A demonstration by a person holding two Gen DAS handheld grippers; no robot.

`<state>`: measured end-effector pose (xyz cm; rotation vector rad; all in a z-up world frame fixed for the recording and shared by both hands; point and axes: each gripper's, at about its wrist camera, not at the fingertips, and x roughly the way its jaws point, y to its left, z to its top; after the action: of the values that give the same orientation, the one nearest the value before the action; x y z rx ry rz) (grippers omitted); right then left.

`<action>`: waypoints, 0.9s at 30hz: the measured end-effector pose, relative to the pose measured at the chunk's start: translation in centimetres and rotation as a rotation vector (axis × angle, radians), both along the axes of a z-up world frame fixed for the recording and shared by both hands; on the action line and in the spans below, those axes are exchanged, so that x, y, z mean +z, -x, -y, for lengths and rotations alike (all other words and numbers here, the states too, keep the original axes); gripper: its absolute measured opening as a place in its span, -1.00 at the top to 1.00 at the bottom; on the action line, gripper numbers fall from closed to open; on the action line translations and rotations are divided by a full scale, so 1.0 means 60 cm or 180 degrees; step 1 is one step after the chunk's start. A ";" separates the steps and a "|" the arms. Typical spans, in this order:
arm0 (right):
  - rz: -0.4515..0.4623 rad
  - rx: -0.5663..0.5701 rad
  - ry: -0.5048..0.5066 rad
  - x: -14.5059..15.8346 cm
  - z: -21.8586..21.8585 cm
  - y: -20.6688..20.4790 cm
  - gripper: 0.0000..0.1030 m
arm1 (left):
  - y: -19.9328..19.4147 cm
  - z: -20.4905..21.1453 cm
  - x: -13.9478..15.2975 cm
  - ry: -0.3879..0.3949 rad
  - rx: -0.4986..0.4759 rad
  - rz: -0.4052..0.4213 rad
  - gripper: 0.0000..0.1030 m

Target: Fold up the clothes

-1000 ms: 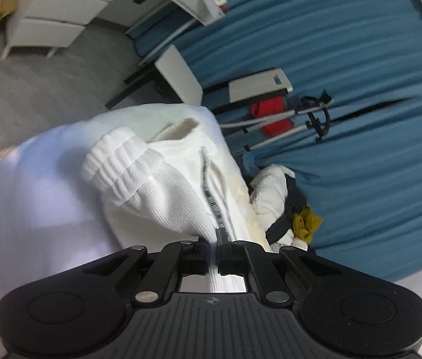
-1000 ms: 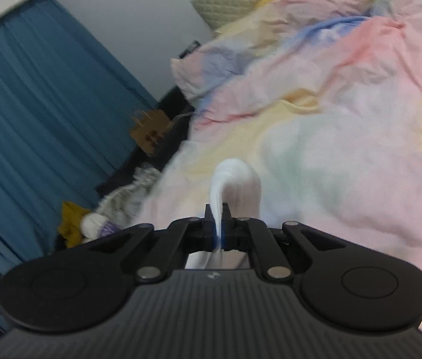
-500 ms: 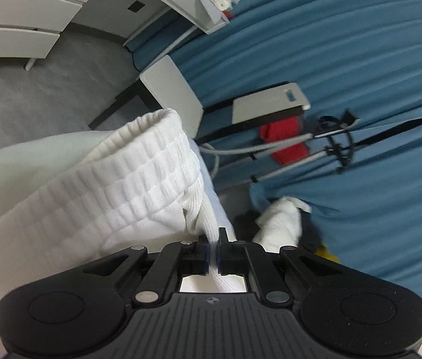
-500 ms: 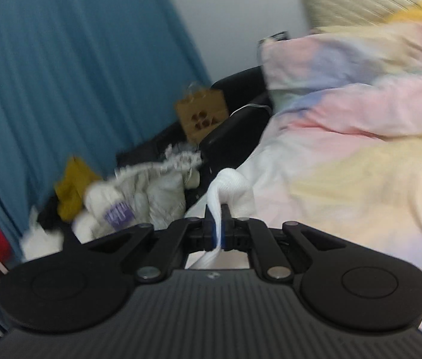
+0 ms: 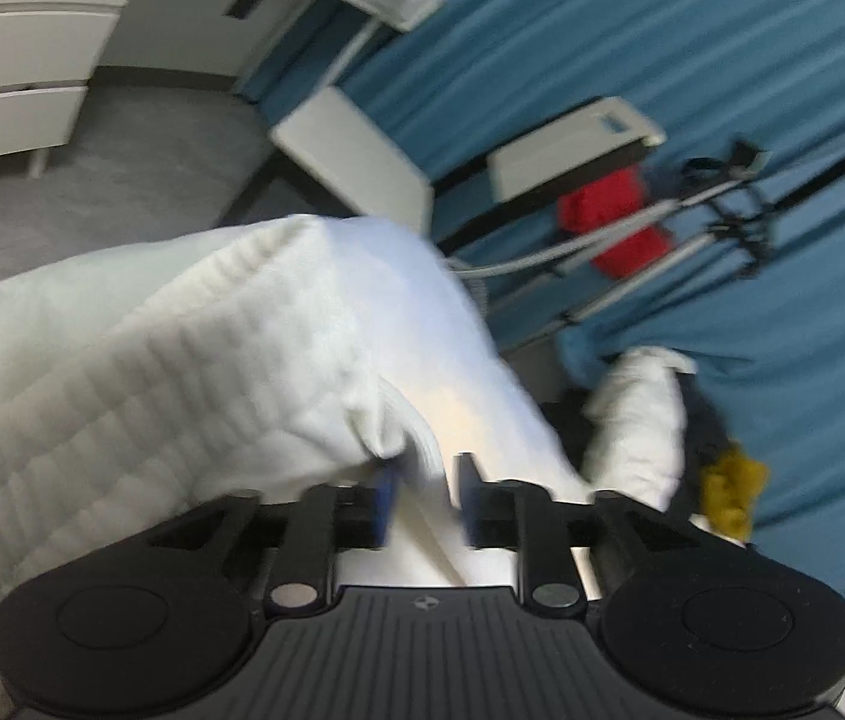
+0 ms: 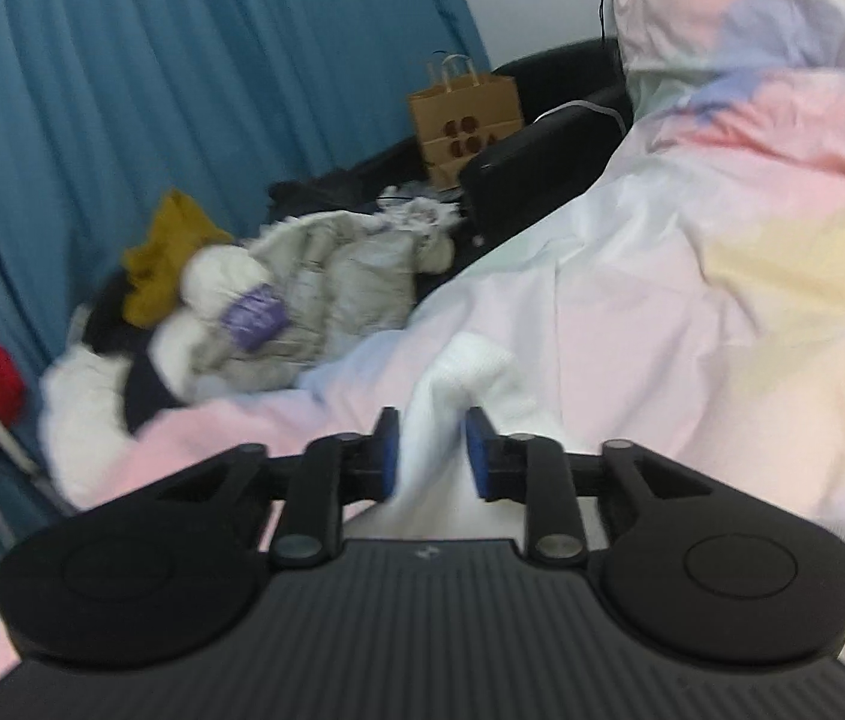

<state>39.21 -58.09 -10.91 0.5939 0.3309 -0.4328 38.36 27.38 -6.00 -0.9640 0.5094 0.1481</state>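
Note:
A white ribbed knit garment [image 5: 182, 360] fills the lower left of the left wrist view. My left gripper [image 5: 425, 486] is open, its jaws apart, with an edge of the garment lying loose between them. In the right wrist view, another white part of the garment [image 6: 470, 378] rests on the pastel bedcover [image 6: 722, 276]. My right gripper [image 6: 431, 450] is open too, its jaws apart on either side of that fabric.
A pile of clothes [image 6: 302, 288] and a brown paper bag [image 6: 467, 120] sit beside the bed against the blue curtain [image 6: 152, 90]. In the left wrist view are white drawers [image 5: 14, 60], a white chair [image 5: 356, 150], a red cloth [image 5: 614, 216] and metal stand legs [image 5: 650, 240].
Both grippers were shut on the white garment and have opened, letting the fabric go. The views have shifted; the garment has dropped lower onto the bed.

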 end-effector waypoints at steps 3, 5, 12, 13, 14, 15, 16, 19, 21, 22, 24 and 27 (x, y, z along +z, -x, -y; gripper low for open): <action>0.0364 -0.0104 -0.0241 0.009 0.007 0.094 0.08 | 0.073 0.007 0.014 0.0080 -0.0096 0.0491 -0.12; 0.0570 -0.0262 -0.0422 0.004 0.015 0.157 -0.15 | 0.130 0.018 0.023 0.0053 -0.0077 0.0648 -0.30; 0.0403 -0.0394 -0.1215 -0.045 0.040 0.324 -0.35 | 0.265 0.016 0.022 0.0280 -0.0006 0.0477 -0.69; 0.0324 -0.0334 -0.1350 -0.054 0.043 0.336 -0.48 | 0.273 0.008 0.019 0.0363 -0.0070 0.0371 -0.74; 0.0234 -0.0282 -0.1486 -0.062 0.047 0.344 -0.49 | 0.280 0.000 0.016 0.0445 -0.0134 0.0266 -0.74; 0.0226 -0.0237 -0.1659 -0.068 0.050 0.354 -0.49 | 0.286 -0.007 0.010 0.0523 -0.0163 0.0187 -0.76; 0.0298 -0.0199 -0.1867 -0.075 0.054 0.364 -0.49 | 0.293 -0.011 -0.002 0.0613 -0.0127 0.0120 -0.76; 0.0514 -0.0014 -0.2334 -0.092 0.058 0.376 -0.49 | 0.305 -0.029 -0.038 0.0968 0.0040 -0.0040 -0.76; 0.0455 0.0069 -0.2333 -0.097 0.054 0.367 -0.48 | 0.290 -0.034 -0.056 0.0985 -0.0032 -0.0099 -0.76; 0.0387 0.0116 -0.2310 -0.100 0.051 0.359 -0.48 | 0.279 -0.033 -0.061 0.0934 -0.0109 -0.0135 -0.76; 0.0282 0.0205 -0.2314 -0.113 0.046 0.341 -0.48 | 0.263 -0.028 -0.072 0.0907 -0.0207 -0.0122 -0.76; 0.0194 0.0222 -0.2251 -0.130 0.044 0.315 -0.48 | 0.234 -0.019 -0.091 0.0896 -0.0291 -0.0131 -0.71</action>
<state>20.32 -60.71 -18.73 1.2776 0.4465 -0.2199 24.34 28.52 -11.44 -1.2116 0.6222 0.0134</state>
